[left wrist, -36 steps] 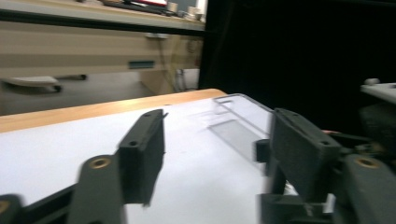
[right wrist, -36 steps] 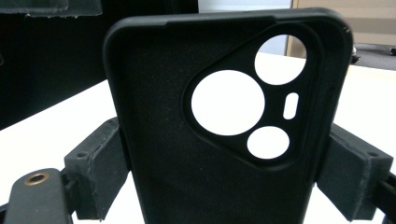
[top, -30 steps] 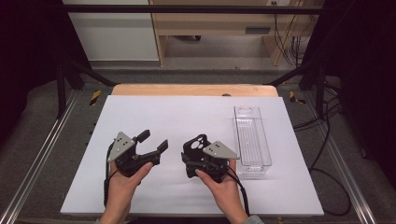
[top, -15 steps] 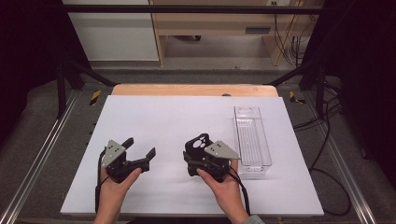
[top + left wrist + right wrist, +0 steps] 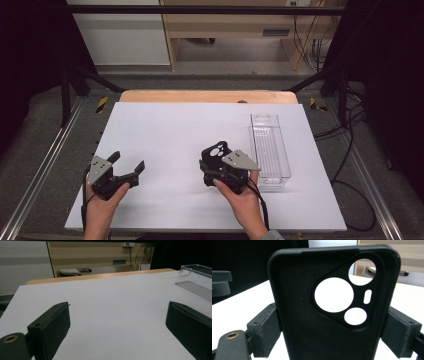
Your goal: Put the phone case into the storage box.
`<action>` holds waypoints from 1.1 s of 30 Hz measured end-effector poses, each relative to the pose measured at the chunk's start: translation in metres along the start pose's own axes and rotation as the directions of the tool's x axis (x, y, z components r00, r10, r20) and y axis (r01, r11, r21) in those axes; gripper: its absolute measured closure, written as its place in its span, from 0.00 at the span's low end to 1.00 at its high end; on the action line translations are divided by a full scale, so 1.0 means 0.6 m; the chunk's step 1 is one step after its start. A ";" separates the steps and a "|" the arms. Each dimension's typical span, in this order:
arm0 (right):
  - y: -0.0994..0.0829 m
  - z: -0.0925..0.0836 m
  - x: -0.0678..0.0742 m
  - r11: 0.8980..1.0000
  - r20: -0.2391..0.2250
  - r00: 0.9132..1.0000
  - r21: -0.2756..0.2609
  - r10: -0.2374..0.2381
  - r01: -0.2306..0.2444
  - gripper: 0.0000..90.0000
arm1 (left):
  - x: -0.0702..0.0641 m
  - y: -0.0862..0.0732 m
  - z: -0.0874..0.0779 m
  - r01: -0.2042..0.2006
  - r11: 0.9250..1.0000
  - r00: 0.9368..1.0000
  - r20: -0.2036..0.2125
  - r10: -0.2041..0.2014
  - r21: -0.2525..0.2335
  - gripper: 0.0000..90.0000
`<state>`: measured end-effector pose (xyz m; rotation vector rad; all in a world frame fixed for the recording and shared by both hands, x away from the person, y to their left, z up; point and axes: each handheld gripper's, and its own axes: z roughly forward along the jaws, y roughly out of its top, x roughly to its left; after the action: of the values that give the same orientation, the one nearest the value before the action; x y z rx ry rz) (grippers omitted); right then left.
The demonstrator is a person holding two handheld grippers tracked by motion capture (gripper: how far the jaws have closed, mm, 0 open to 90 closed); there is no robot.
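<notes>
Right claw [image 5: 214, 161] clamps black phone case [image 5: 332, 310] by side edges, above worktop [image 5: 165, 130]. Left claw [image 5: 126, 161], jaws just opened wide, empty. Keep grip square; carry case level toward clear tray [image 5: 270, 150].

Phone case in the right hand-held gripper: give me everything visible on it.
The phone case is black, matte, looks like soft rubber or silicone, with a raised rim. Its rounded-triangle camera cutout has three round holes and one small slot. No phone is in it: the white table shows through the holes. It stands upright between the jaws of the right hand-held gripper, the pads pressing its two long edges, cutout end uppermost. In the high view it sits left of the clear tray.
</notes>
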<state>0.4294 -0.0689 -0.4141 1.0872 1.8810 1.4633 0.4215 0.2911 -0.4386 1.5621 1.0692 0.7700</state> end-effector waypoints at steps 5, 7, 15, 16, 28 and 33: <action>-0.001 -0.001 -0.002 1.000 0.012 1.000 0.000 -0.003 0.003 0.15 | 0.018 -0.010 -0.006 0.017 1.000 1.000 -0.012 -0.017 -0.005 0.06; -0.001 -0.001 -0.003 1.000 0.026 1.000 0.001 -0.015 0.015 0.15 | 0.022 -0.013 -0.007 0.019 1.000 1.000 -0.007 -0.019 -0.005 0.06; 0.036 -0.007 -0.018 0.999 0.066 0.998 -0.038 0.000 0.003 0.15 | 0.030 -0.021 -0.006 0.010 1.000 1.000 -0.012 -0.010 0.001 0.06; 0.044 -0.006 -0.022 0.999 0.073 0.997 -0.045 0.001 0.002 0.15 | 0.031 -0.021 -0.006 0.007 1.000 1.000 -0.014 -0.007 0.004 0.06; 0.138 0.000 -0.098 0.997 0.164 0.986 -0.074 -0.003 0.015 0.15 | 0.025 -0.024 0.002 -0.004 1.000 1.000 0.007 0.003 0.017 0.06; 0.155 0.008 -0.136 0.997 0.197 0.980 -0.079 0.023 -0.008 0.15 | 0.020 -0.026 0.004 -0.018 1.000 1.000 0.017 0.018 0.024 0.06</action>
<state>0.5035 -0.1258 -0.3328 1.1672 1.6687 1.3703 0.4247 0.3019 -0.4546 1.5985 1.0570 0.7571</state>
